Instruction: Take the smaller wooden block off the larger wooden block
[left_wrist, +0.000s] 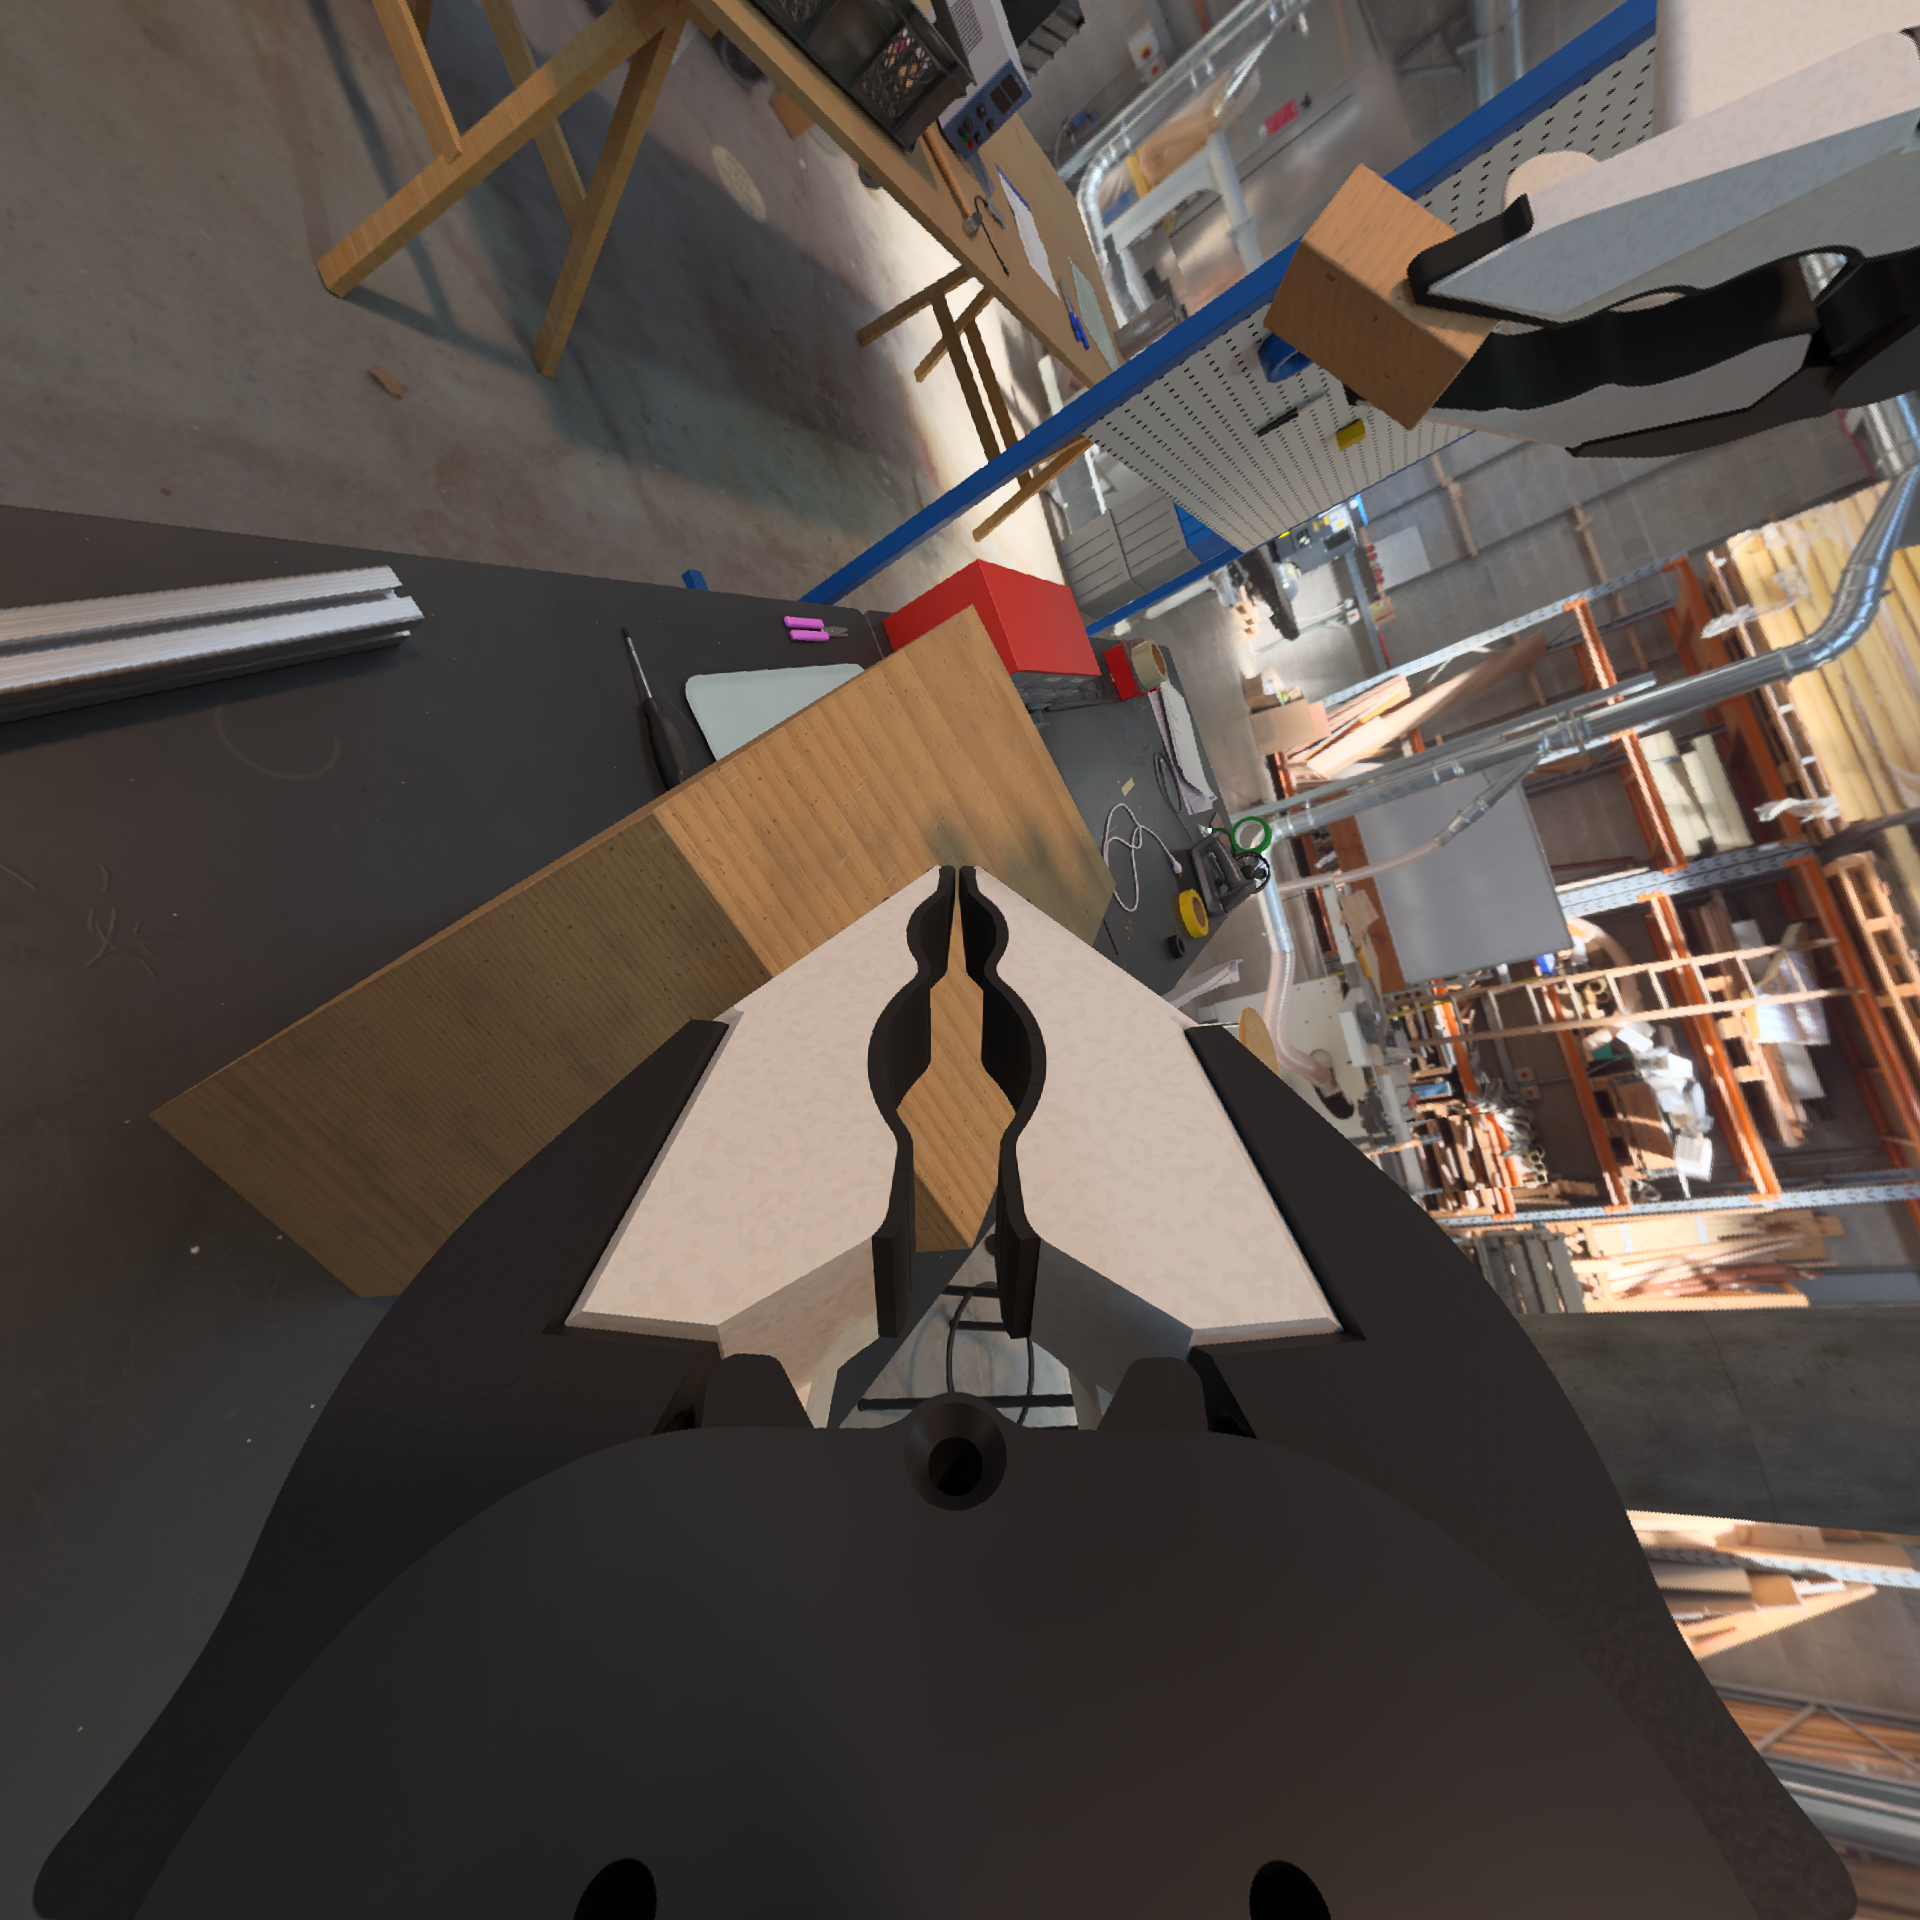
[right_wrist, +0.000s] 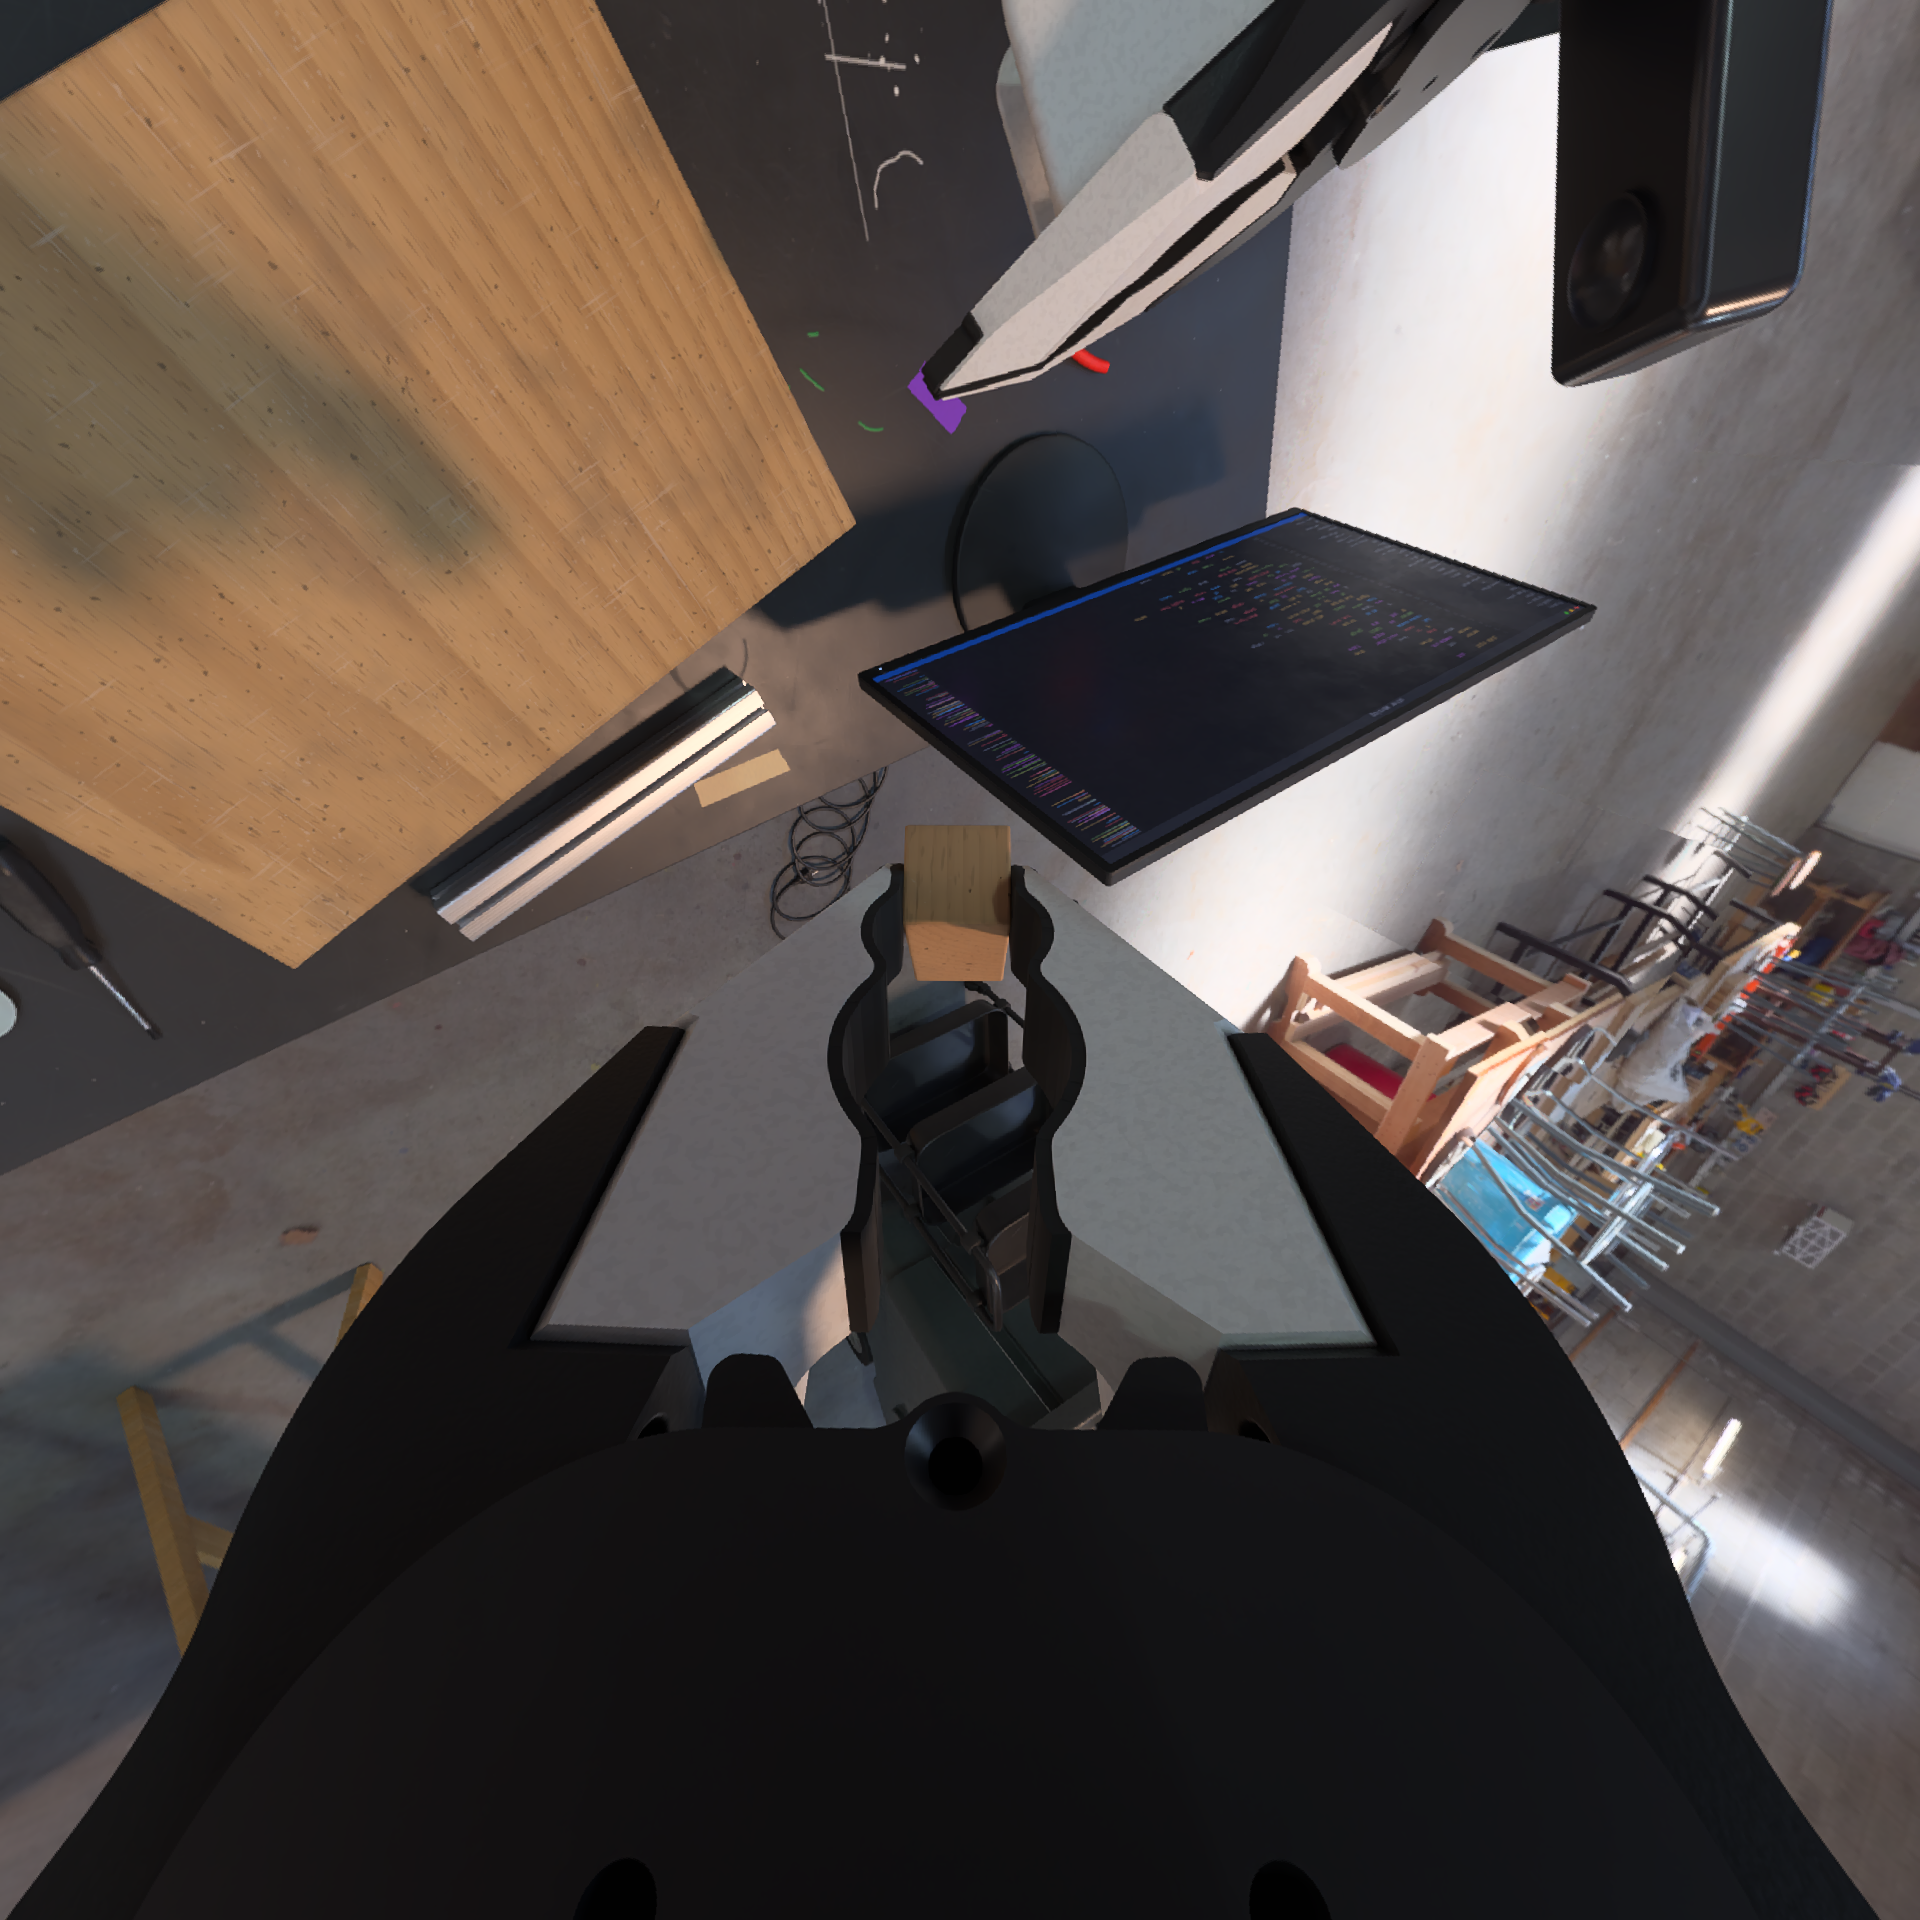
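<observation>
Looking, left wrist view: left gripper (left_wrist: 954, 878) clenched with nothing between the fingers, tips pressed on top face of larger wooden block (left_wrist: 644, 956), near its far edge
Far off, same view: right gripper (left_wrist: 1439, 291) grasping smaller wooden block (left_wrist: 1361, 296), lifted well clear of the large one
Table, same view: black table (left_wrist: 260, 790) bearing aluminium rail (left_wrist: 197, 623) and screwdriver (left_wrist: 657, 717), both apart from the block

Looking, right wrist view: small block (right_wrist: 956, 904) pinched between both fingers, beyond table edge, over the floor
Advice for step: keep firm squeeze, carry level, hold large block pressed down
Room: monitor (right_wrist: 1226, 686) near on the right, rail (right_wrist: 603, 810) at the left; better to descend on bare table, away from edges
</observation>
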